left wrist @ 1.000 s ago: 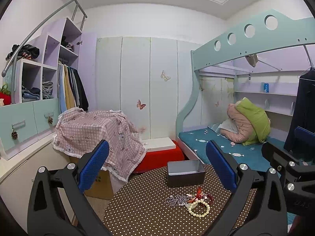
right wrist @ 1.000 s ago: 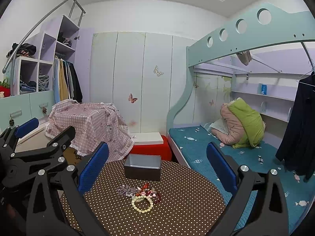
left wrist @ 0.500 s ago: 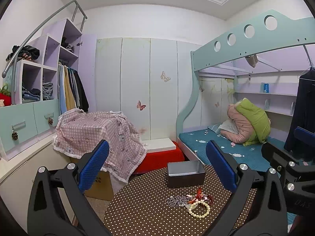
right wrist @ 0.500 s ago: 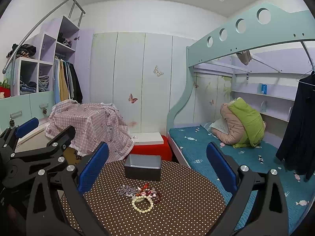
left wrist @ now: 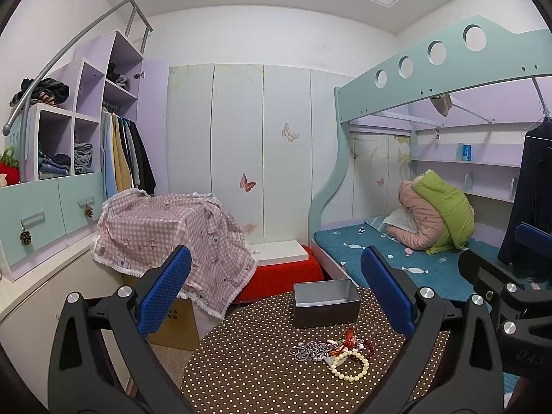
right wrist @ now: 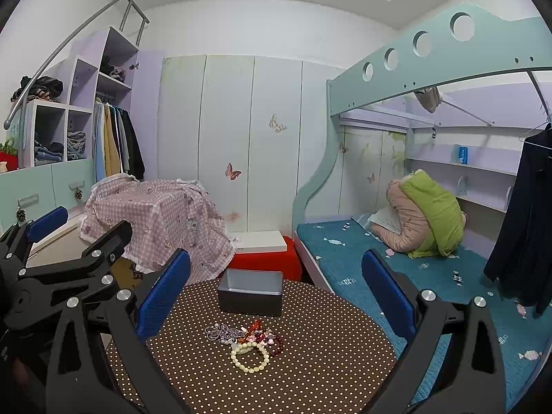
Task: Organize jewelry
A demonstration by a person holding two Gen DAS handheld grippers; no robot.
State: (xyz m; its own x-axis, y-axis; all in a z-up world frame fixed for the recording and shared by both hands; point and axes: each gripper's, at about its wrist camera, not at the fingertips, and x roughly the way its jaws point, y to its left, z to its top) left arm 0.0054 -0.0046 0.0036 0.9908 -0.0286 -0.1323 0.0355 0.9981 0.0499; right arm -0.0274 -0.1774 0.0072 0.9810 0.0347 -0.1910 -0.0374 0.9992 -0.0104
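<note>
In front of the box (right wrist: 250, 291), on the dotted table (right wrist: 327, 355), the jewelry is lying in one small heap: a cream bead bracelet (right wrist: 249, 356) nearest the cameras, dark red beads (right wrist: 274, 341) touching it behind, a silvery chain (right wrist: 220, 332) to the left of those, and a red-orange bit (right wrist: 254, 326) on top. The box is sitting open and, as far as its inside is showing, looks empty. So nothing is sorted yet; the whole heap is waiting to go in, judging by this.

Left gripper (left wrist: 276, 296) is hovering above the table, short of the heap, jaws spread wide, holding nothing. Right gripper (right wrist: 276, 296) is doing likewise, jaws wide apart and empty, with the heap lying between its fingers in view but not touched. Likely first pick: the cream bracelet, closest and least tangled.
</note>
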